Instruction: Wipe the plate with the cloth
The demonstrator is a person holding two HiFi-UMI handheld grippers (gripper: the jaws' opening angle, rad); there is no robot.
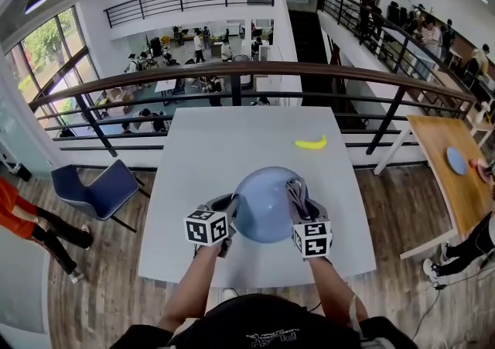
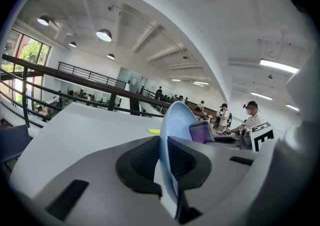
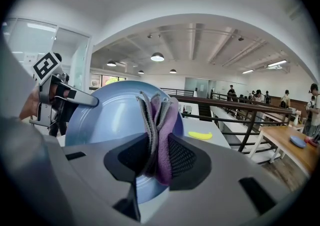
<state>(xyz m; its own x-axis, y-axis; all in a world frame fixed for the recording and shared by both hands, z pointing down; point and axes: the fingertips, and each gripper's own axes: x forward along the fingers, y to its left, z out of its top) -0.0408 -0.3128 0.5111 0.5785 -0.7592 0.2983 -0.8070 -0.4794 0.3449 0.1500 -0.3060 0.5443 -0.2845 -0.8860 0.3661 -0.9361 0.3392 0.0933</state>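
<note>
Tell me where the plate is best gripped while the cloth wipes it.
Take the plate by its thin rim at the left edge, coming from the left, as the left gripper does now. The rim fits between the jaws, and the plate, tilted up, leaves its face open to the cloth in the right gripper.

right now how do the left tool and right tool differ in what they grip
The left tool is shut on the rim of the blue plate; the right tool is shut on a folded purple cloth. The left tool is at the plate's left side, the right tool at its right. Both carry a marker cube.
</note>
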